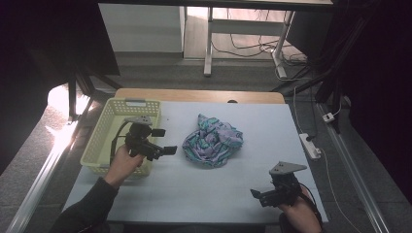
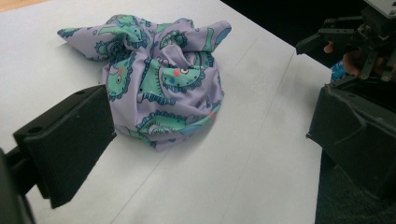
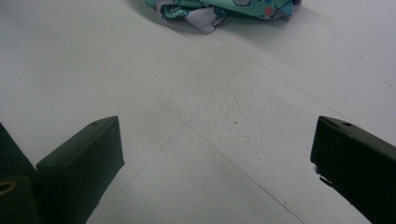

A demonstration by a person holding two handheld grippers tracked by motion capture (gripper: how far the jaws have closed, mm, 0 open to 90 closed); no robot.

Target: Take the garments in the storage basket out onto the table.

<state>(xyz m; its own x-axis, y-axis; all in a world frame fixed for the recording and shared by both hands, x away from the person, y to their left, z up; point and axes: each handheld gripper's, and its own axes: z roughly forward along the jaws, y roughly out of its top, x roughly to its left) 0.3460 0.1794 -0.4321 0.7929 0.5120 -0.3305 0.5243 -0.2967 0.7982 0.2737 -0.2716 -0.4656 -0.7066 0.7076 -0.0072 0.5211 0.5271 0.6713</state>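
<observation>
Pale grey and faintly pebbled, the table top carries thin seam lines where its covering sheets meet, and a strip of bare wood shows along its far edge. Near the middle of it lies one crumpled cloth, a soft thin fabric in lilac printed with teal-green dinosaur figures and small red dots, bunched into a rounded heap with loose corners poking out toward the far side. One such cloth is on the table; it rests flat on the surface, touched by neither gripper. Just to its left hovers the left gripper, black and angular with a grey three-cornered plate on top, held in a hand over the near right corner of the basket; its jaws stand wide apart with nothing between them, and in the left gripper view the cloth sits just beyond the blocky, matte inner face of one jaw. Well apart from the cloth, at the near right of the table, the right gripper is held low over the surface, likewise spread wide and empty; in the right gripper view only bare table lies between its two jaws, with the edge of the cloth at the top. One pale yellow plastic basket, rectangular with latticed walls, stands at the table's left edge. Beyond the table are two white desk legs, tangled cables on a grey floor, and one white power strip by the right side.
</observation>
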